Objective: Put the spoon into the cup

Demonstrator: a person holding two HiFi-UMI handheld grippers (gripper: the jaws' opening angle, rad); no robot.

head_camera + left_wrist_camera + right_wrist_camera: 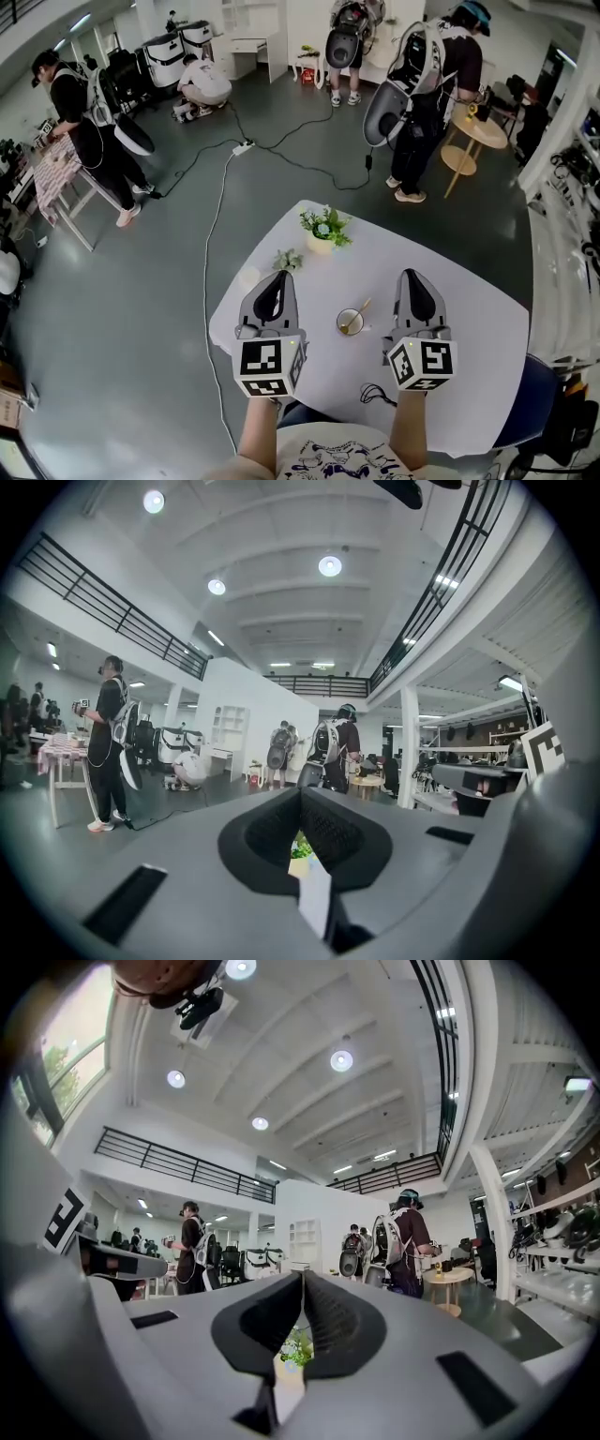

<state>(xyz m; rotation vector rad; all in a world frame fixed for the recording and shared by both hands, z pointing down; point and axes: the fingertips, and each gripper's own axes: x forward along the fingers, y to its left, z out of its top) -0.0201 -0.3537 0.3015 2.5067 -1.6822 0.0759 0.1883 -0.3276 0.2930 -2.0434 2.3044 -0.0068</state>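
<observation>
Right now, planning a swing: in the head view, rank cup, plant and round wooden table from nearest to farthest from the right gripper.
1. The cup, just left of the right gripper.
2. The plant, ahead and left, at the white table's far edge.
3. The round wooden table, across the floor, upper right.

The white table point(469, 375) carries one small round cup point(350, 322) near its middle, with one gold-coloured spoon point(362, 309) in it. There are two green plants: one leafy plant in a pale yellow pot point(323, 228) at the far edge and one small green sprig point(287, 260) by the far left edge. One black cable point(379, 394) lies at the near edge. Four people are on the floor beyond: three standing people point(427, 84) and one crouching person point(204, 82).
</observation>
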